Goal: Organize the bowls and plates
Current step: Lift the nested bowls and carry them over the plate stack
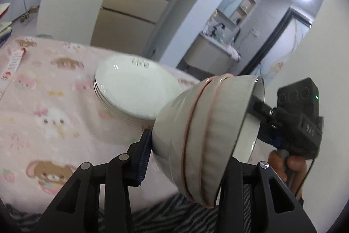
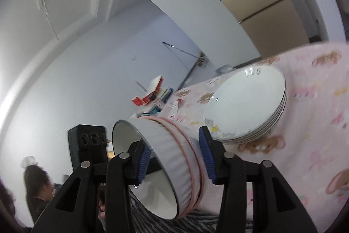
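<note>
Nested bowl stack [image 1: 202,137], tipped sideways, fills lower center of both views. Left gripper [image 1: 187,156] spans the stack, pads w/ gap at the near bowl, whether clamped can't tell. Right gripper [image 2: 174,158] grasps the bowl rim, left pad inside, right outside. Plate stack [image 1: 133,88] sits upper-center on pink cartoon blanket [image 1: 43,115], nothing in it.

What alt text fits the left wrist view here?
A nested stack of bowls, tipped on its side, sits between the left hand-held gripper's fingers while the right hand-held gripper clamps its rim. Behind it, a stack of white plates rests on a pink cartoon-print tablecloth.
</note>
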